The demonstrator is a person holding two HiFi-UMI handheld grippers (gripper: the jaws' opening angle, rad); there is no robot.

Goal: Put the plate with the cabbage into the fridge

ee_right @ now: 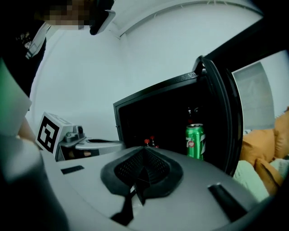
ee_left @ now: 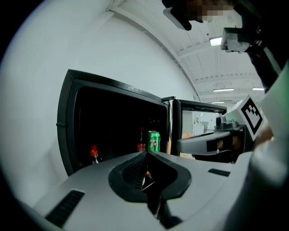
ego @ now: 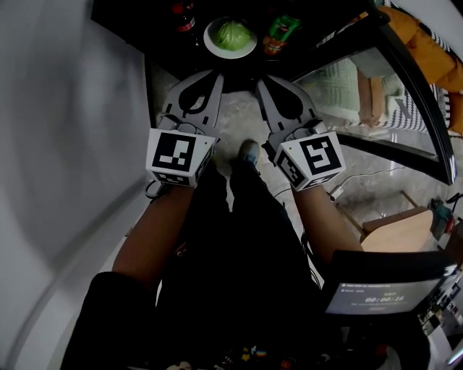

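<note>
The white plate with the green cabbage rests inside the open black fridge, at the top of the head view. Both grippers point at the fridge from just outside it. My left gripper is shut, its tips just short of the plate's near left rim. My right gripper is also shut, its tips near the plate's right side. Neither holds anything. In the left gripper view the shut jaws of the left gripper hide the plate; the right gripper hides it too.
A green can stands right of the plate and a red-capped bottle left of it. The fridge's glass door is swung open on the right. A cardboard box and a screen are at lower right.
</note>
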